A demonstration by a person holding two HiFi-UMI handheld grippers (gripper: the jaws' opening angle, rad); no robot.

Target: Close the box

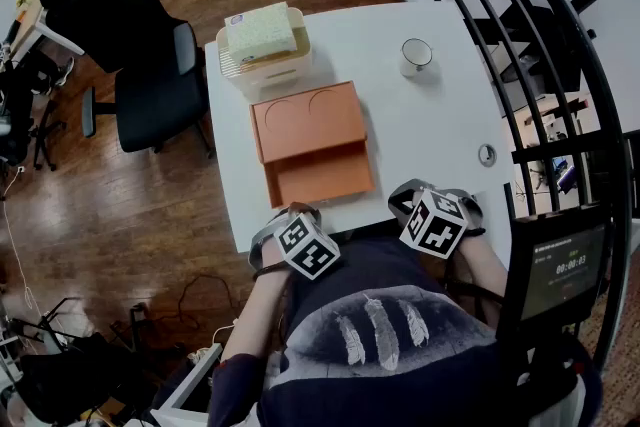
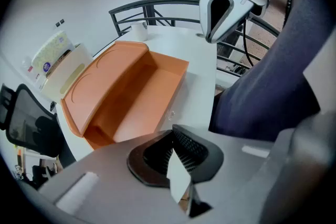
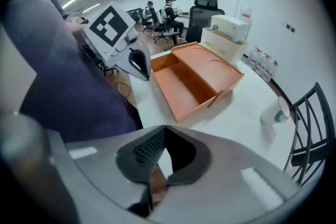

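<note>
- We note the left gripper [image 1: 293,218] at the near edge of the white table [image 1: 440,120], jaws together, empty.
- Orange box [image 1: 318,177] lies open just ahead, lid [image 1: 306,120] folded back.
- Right gripper [image 1: 417,198]: jaws together, empty.

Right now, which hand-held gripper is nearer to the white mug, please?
Right. The right hand-held gripper is at the near table edge, in line with the mug; the left hand-held gripper is farther left, by the orange box.
</note>
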